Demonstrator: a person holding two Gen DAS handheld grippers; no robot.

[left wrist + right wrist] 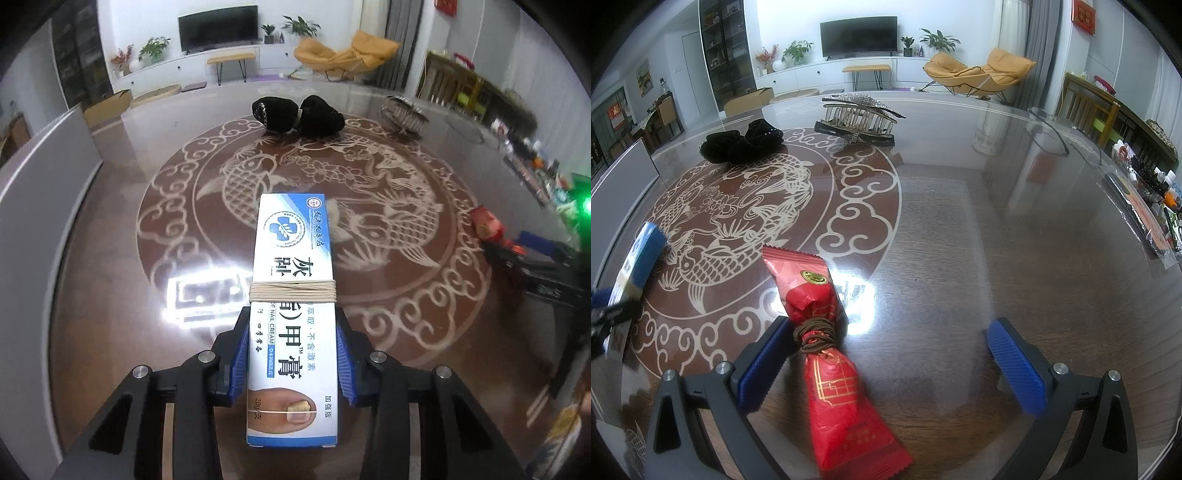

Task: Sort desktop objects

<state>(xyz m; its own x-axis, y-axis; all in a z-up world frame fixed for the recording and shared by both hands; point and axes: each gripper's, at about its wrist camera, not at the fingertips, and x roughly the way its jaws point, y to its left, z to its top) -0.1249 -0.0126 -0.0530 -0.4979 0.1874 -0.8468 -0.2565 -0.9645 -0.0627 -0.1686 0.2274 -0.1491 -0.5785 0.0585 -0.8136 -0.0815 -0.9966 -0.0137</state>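
Observation:
A white-and-blue nail cream box (291, 236) with a beige rubber band (291, 293) wound around its middle sits lengthwise in my left gripper (293, 317), whose blue pads press on both long sides. The box's blue end (639, 258) also shows at the left edge of the right wrist view. My right gripper (890, 326) is open wide over the table. A red candy packet (827, 369), tied at its waist with a brown cord (816, 334), lies between the fingers close to the left finger (764, 362); the right finger stands well clear of it.
On the glass-topped table (960, 240) with its carp pattern, a black scrunchie (742, 142) and a rhinestone claw clip (858, 114) lie at the far side. Eyeglasses (1052, 133) and a clear bag of small items (1145, 206) sit to the right. A white panel (48, 162) borders the left.

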